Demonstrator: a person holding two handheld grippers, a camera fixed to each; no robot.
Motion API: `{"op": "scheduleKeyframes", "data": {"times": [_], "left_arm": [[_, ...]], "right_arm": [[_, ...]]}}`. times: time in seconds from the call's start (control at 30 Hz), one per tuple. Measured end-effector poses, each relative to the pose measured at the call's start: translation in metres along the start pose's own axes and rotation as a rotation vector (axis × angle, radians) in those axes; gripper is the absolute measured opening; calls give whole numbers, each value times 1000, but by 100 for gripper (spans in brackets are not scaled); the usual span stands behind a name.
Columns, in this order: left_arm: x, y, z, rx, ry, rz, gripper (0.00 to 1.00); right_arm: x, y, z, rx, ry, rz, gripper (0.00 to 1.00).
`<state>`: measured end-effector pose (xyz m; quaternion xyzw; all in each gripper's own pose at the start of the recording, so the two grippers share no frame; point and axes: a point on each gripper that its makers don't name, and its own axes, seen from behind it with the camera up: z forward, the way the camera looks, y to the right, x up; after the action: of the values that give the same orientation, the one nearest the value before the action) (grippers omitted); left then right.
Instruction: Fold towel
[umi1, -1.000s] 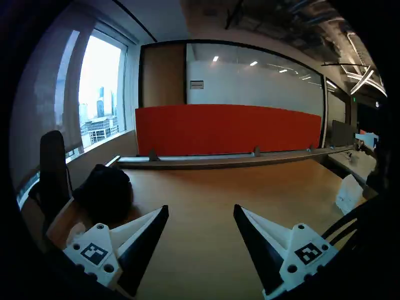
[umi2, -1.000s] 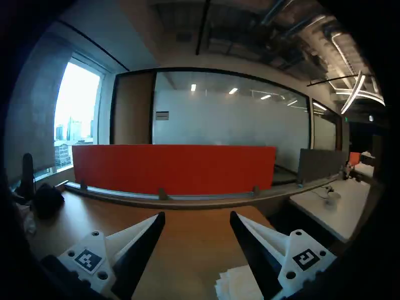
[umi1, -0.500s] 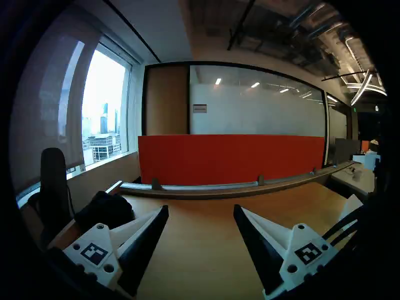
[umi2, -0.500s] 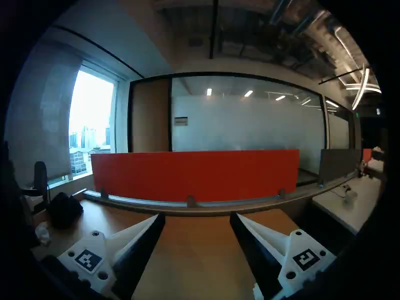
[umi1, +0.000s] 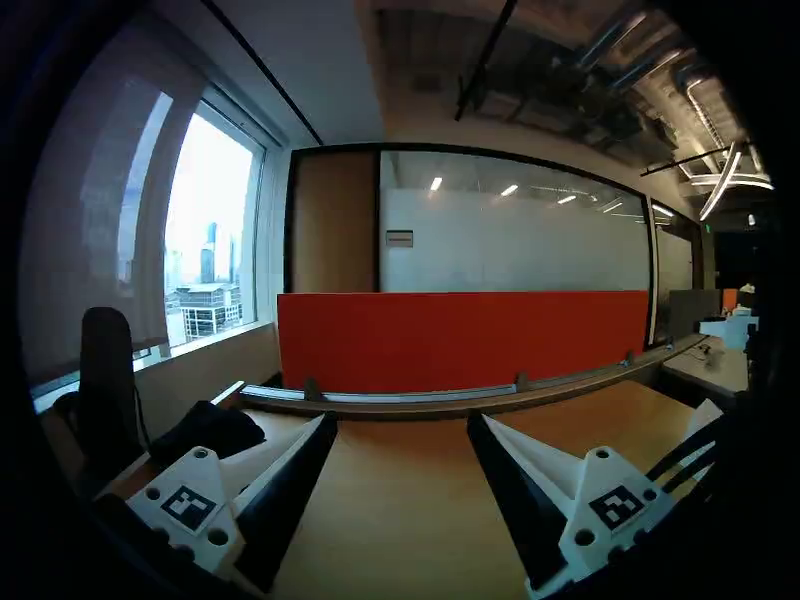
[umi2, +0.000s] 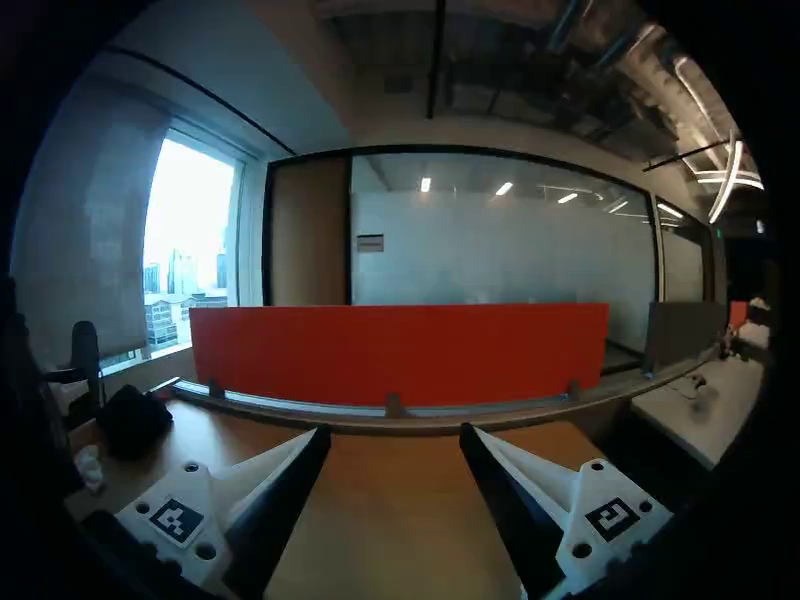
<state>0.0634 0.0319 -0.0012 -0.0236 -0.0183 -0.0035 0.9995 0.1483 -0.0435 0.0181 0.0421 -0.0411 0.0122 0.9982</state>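
Observation:
In the left gripper view my left gripper (umi1: 400, 422) stands open over the wooden desk (umi1: 400, 500), with nothing between its fingers. A white pointed corner (umi1: 706, 416), perhaps the towel, pokes up at the far right edge behind the right finger; I cannot tell what it is. In the right gripper view my right gripper (umi2: 395, 432) is open as well, held level above the same desk (umi2: 395, 500), and its fingers are bare.
A red divider panel (umi1: 460, 338) runs along the desk's far edge. A black bag (umi1: 212, 430) lies at the left, also seen as the bag (umi2: 135, 420) beside a small white crumpled thing (umi2: 88, 468). A dark chair back (umi1: 106, 385) stands left; another desk (umi2: 700, 400) lies right.
Both views have tilted upward, showing more ceiling and less desk. The white folded stack at the bottom of the right gripper view has slid out of sight. Both grippers stayed open.

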Motion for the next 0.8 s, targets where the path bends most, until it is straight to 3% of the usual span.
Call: {"op": "scheduleKeyframes", "data": {"times": [0.43,0.8], "left_arm": [[-25,5,0,-14,43,-10,97],[-78,-4,4,0,64,0,97]], "right_arm": [[1,-17,-10,2,16,-30,100],[-23,-24,-8,-16,14,-63,100]]}}
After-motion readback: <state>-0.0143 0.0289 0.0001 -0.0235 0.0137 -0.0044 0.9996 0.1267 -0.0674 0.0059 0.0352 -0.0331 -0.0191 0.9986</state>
